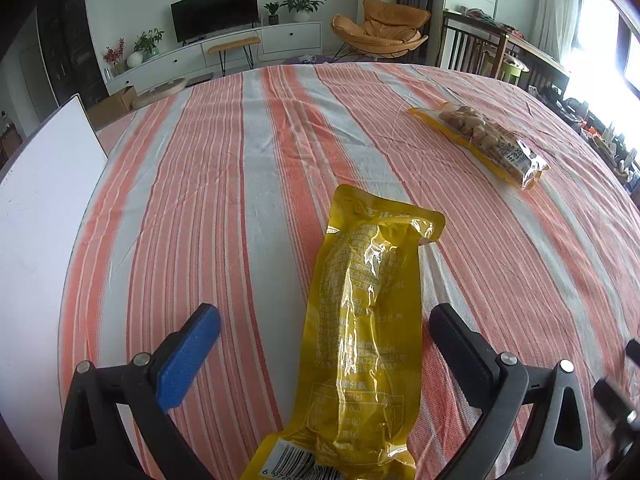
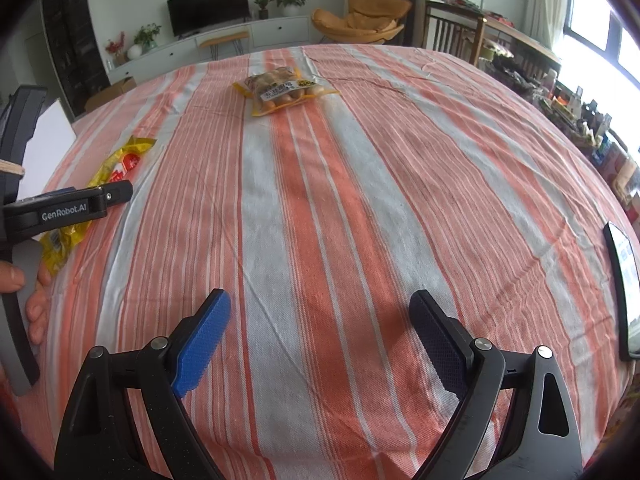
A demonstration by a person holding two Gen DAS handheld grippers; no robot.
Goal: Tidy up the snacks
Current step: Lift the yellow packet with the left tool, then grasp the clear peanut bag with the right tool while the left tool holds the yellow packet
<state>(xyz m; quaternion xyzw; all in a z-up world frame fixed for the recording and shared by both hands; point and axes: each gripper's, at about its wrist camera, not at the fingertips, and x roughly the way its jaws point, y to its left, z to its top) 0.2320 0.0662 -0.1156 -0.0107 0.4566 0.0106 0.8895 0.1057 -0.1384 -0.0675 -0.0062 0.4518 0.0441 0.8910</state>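
Observation:
A long yellow snack pouch (image 1: 360, 328) lies on the striped tablecloth (image 1: 224, 184), reaching between the wide-apart fingers of my open left gripper (image 1: 324, 322); the fingers do not touch it. A clear bag of round brown snacks (image 1: 484, 136) lies farther off to the right. In the right wrist view that bag (image 2: 282, 90) lies far ahead, and the yellow pouch (image 2: 108, 172) shows at the left under my left gripper (image 2: 116, 192). My right gripper (image 2: 320, 314) is open and empty above the cloth.
A white board (image 1: 44, 208) lies at the table's left edge. A phone (image 2: 624, 288) lies at the right edge. Beyond the table stand a TV cabinet (image 1: 224, 44), an orange chair (image 1: 384, 32) and wooden chairs (image 1: 476, 48).

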